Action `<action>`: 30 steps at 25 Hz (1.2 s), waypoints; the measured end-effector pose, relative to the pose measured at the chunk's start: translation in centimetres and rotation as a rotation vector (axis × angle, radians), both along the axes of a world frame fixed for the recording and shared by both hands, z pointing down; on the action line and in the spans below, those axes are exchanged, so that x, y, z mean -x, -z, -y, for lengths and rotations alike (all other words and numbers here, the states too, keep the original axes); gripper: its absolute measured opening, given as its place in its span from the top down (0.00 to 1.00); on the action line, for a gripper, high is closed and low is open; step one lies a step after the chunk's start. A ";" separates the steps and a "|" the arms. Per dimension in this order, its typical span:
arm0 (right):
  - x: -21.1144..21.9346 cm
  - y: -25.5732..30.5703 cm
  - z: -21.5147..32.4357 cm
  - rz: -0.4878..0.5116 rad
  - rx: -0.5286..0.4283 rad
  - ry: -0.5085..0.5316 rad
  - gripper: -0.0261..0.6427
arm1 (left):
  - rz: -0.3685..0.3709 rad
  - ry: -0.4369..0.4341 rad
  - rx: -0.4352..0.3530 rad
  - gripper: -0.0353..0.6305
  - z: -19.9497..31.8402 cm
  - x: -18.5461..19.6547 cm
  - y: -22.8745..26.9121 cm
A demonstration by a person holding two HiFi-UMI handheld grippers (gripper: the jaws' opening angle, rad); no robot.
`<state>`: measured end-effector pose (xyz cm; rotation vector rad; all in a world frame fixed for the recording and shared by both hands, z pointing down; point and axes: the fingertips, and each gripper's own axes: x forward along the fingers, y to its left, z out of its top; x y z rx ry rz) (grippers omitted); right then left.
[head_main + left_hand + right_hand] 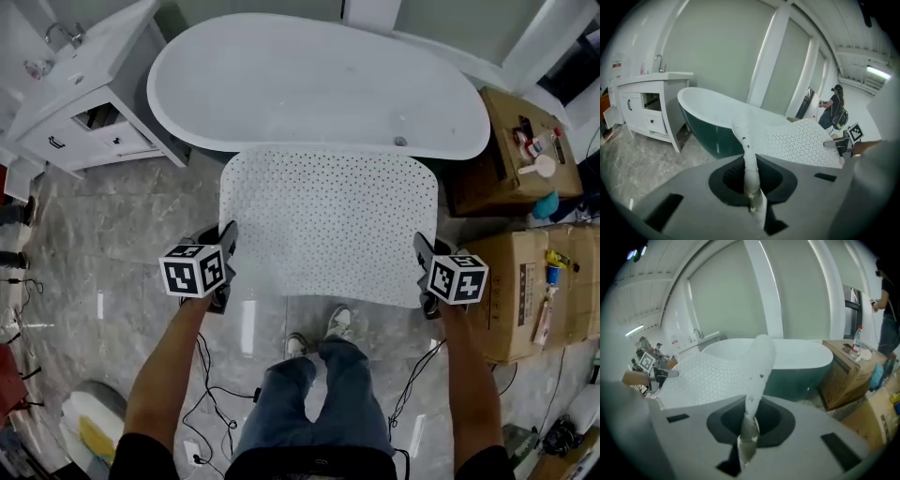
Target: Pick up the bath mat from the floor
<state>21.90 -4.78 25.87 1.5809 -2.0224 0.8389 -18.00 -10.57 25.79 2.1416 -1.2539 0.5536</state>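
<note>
The white perforated bath mat hangs stretched flat between my two grippers, off the floor, its far edge near the tub rim. My left gripper is shut on the mat's near left corner; in the left gripper view the mat's edge is pinched between the jaws. My right gripper is shut on the near right corner, where the right gripper view shows the mat's edge rising from the closed jaws.
A white freestanding bathtub stands just beyond the mat. A white vanity cabinet is at the far left. Cardboard boxes with bottles stand at the right. Cables trail on the marble floor by the person's feet.
</note>
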 end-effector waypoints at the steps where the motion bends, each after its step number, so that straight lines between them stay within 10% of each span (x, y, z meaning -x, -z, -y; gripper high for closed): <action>1: 0.0 1.9 0.0 0.002 -0.022 -0.007 0.92 | -0.009 0.005 -0.019 0.90 0.1 0.0 1.6; 18: 0.8 24.3 -2.4 -0.080 -0.354 -0.089 0.92 | -0.018 -0.026 -0.328 0.90 -0.8 0.2 23.8; 30: 4.0 32.6 -4.0 -0.120 -0.530 -0.090 0.92 | -0.009 -0.004 -0.455 0.90 -2.1 2.9 30.4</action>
